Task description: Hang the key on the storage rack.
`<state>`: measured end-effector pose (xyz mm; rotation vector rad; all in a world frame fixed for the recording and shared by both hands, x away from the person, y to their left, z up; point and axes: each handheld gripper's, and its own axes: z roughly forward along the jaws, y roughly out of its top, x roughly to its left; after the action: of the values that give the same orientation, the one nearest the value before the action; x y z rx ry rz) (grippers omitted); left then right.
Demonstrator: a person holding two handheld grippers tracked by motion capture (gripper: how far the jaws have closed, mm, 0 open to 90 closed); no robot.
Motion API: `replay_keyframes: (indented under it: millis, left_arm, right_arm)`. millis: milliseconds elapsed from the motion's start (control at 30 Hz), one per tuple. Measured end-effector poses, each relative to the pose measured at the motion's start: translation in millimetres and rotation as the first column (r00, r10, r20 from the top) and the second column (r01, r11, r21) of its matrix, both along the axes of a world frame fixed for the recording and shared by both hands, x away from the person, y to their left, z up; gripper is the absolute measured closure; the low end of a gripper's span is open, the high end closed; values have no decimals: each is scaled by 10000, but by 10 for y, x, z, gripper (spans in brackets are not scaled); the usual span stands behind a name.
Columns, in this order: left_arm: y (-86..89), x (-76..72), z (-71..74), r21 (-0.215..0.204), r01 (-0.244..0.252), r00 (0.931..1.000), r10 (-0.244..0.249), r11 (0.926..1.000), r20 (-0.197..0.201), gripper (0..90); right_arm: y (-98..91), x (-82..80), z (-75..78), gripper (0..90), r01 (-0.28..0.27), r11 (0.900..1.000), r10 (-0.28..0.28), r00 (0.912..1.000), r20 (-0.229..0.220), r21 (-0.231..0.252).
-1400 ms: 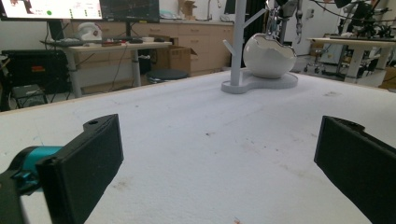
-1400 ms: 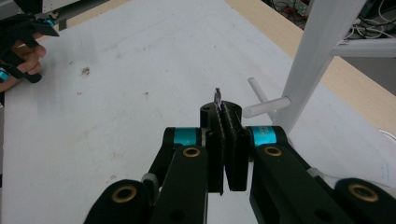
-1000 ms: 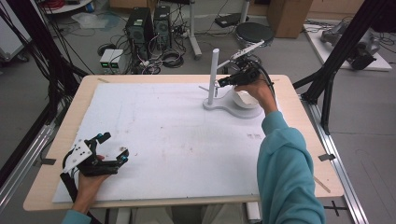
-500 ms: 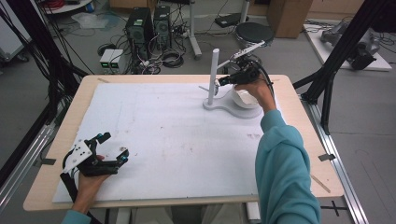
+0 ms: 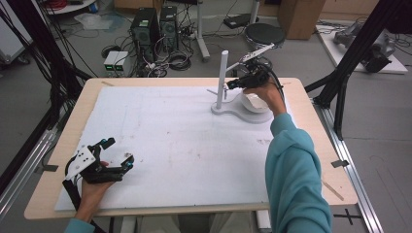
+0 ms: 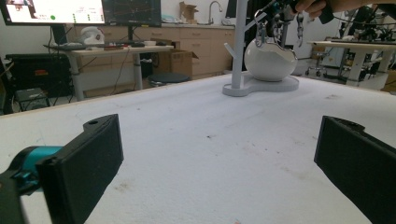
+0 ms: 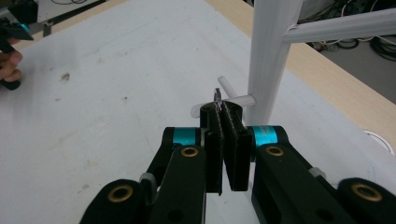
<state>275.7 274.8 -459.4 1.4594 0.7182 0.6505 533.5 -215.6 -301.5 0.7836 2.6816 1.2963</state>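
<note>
left gripper [image 5: 114, 154]: near edge of the white mat [image 5: 165, 145], jaws spread wide, holding nothing.
right gripper [image 7: 223, 111]: far side, jaws pinched on a chain [image 6: 261, 32] that hangs over the bowl [image 6: 271, 60], right beside a peg [image 7: 236, 100] of the white stand [image 5: 222, 73].
risk: the chain may miss the short peg and drop, or the gripper may knock the post.
count: two grippers, one stand, one bowl, one chain visible.

The left hand [image 5: 90, 187] rests low at the near-left, holding the black two-jaw left gripper [image 5: 118, 155] with jaws spread wide apart. The teal-sleeved right arm [image 5: 291, 170] extends forward; its black two-jaw right gripper [image 7: 223, 112] has jaws pressed together on a thin metal piece [image 7: 217, 97].
</note>
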Motion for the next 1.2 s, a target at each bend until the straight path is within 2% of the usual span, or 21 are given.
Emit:
replay_keyframes:
  millis: [100,267,433,600,667,700,733,833,867,900,933,967,1000,1133,1200]
  left_arm:
    - [1,-2,-2,-77,-7,10000,7,10000,31,17]
    - [0,-3,-2,-117,9,10000,-8,9999,23,17]
    - [1,-3,-2,-106,10,10000,-9,9999,30,17]
    - [5,0,-2,-124,19,10000,-19,9999,32,17]
    - [9,1,-3,-116,38,10000,-38,9999,39,17]
    - [9,2,-3,-135,26,10000,-25,9999,54,17]
    - [10,0,-2,-124,26,10000,-25,9999,46,17]
    - [9,1,-3,-133,47,10000,-47,9999,62,17]
    - [11,0,-3,-162,53,10000,-52,9999,26,17]
    - [13,1,-2,-165,72,10000,-72,9998,1,17]
    - [16,7,-3,-186,90,10000,-90,9998,7,17]
    - [20,7,-2,-206,93,9999,-95,9997,-73,17]
    - [24,10,-1,-208,108,9999,-110,9997,-71,17]
    - [21,7,-1,-227,168,9998,-169,9996,-52,17]
    - [19,7,-2,-215,157,9999,-157,9996,-40,17]
  right_arm:
    - [0,16,-15,870,10,10000,-10,9999,172,-38]
    - [-29,18,-7,858,92,9999,-95,9998,200,143]
    - [-44,2,5,843,174,9998,-175,9997,185,57]
    - [-65,-45,37,782,201,9998,-201,9994,291,-17]
    - [-90,-87,49,702,293,9996,-295,9987,414,60]
    - [-99,-114,62,604,439,9990,-441,9987,270,79]
    - [-110,-132,73,449,573,9984,-574,9978,333,30]
    - [-116,-238,144,106,1492,9888,-1491,9868,635,28]
    - [-116,-273,167,71,1542,9879,-1549,9853,725,148]
    - [-112,-327,204,9,1619,9866,-1629,9849,586,209]
    - [-111,-367,237,5,1581,9869,-1602,9840,778,326]
    - [-113,-418,278,5,1633,9853,-1668,9830,770,499]
    - [-116,-445,309,5,1459,9869,-1522,9834,986,686]
    - [-118,-633,437,5,1188,9889,-1307,9812,1421,889]
    - [-153,-736,449,5,970,9864,-1199,9769,1770,1328]
